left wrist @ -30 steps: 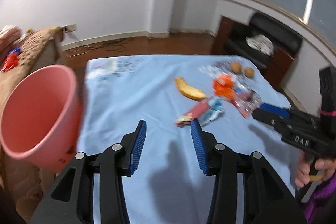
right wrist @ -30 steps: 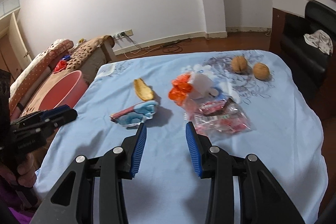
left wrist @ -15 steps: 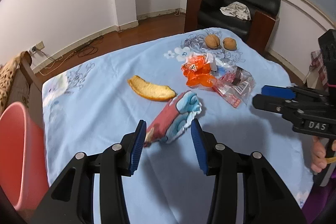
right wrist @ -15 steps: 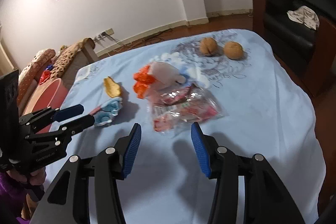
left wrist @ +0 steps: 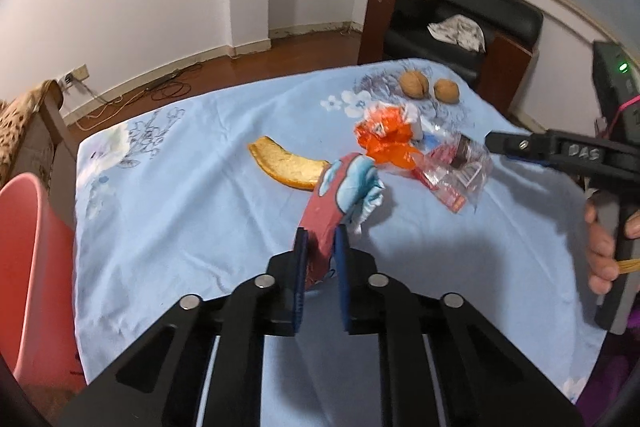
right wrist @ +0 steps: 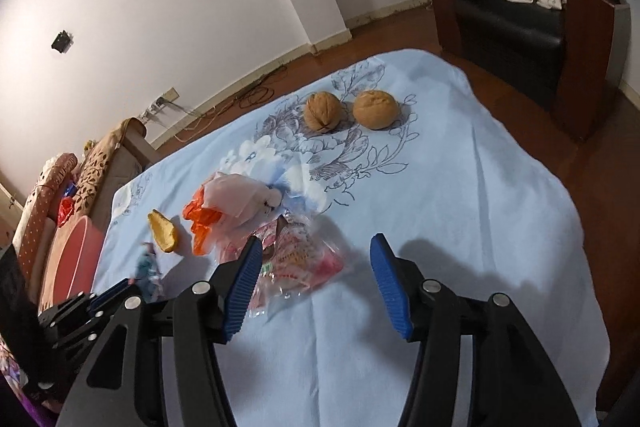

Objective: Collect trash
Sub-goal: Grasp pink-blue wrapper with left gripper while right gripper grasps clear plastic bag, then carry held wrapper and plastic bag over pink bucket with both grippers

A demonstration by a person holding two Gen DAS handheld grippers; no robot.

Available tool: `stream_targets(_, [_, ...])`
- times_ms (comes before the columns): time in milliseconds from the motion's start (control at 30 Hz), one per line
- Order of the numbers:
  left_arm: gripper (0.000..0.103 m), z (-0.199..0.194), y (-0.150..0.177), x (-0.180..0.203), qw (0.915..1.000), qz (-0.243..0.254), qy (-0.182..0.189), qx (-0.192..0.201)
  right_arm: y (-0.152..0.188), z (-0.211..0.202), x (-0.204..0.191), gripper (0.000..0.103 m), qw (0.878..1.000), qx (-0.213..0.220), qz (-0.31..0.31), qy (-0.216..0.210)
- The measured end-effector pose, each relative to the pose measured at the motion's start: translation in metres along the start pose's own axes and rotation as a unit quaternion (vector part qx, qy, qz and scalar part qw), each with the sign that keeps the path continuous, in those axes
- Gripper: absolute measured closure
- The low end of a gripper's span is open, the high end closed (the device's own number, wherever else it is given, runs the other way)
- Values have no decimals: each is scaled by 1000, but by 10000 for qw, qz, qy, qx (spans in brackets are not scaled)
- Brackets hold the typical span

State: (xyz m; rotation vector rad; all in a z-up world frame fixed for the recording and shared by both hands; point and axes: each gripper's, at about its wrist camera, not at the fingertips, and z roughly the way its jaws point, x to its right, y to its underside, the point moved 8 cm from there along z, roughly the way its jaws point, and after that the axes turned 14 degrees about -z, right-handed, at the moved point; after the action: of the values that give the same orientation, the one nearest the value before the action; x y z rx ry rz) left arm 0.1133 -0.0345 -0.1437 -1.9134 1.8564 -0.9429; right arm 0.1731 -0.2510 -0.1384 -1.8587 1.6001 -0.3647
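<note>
My left gripper is shut on a red and blue wrapper and holds it just above the blue tablecloth. Beyond it lie a banana peel, an orange wrapper and a clear plastic wrapper. My right gripper is open over the cloth, its left finger next to the clear wrapper. The banana peel and orange wrapper lie left of it. A pink bin stands at the table's left edge.
Two walnuts lie at the far end of the cloth. A black armchair stands beyond the table's far right. A sofa with a patterned cover sits left of the table, behind the bin.
My left gripper moved forward and shut on the red and blue wrapper, lifting its end. My right gripper opened wider and moved up beside the clear wrapper.
</note>
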Motion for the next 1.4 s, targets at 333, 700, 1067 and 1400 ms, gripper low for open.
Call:
stream_targets(333, [95,-25,0,-4,9992,-352,58,183,3,21,-15,64,9980,-308,-546,38])
stream_targets(700, [95,-42,-3,-13,9976,-560,-3,400,5,2,-38,93,9933,-23,-1144,144])
stream_targets(1067, [95,-68,-11,-35,9928,-925,-103,756,-22,-42,-81,94,9873,682,-1431,-81])
stream_targets(1400, [95,-102,-16,-69,9825,-1262,-491,1279,-40,-42,-141,94,9791,877,-1789,-415])
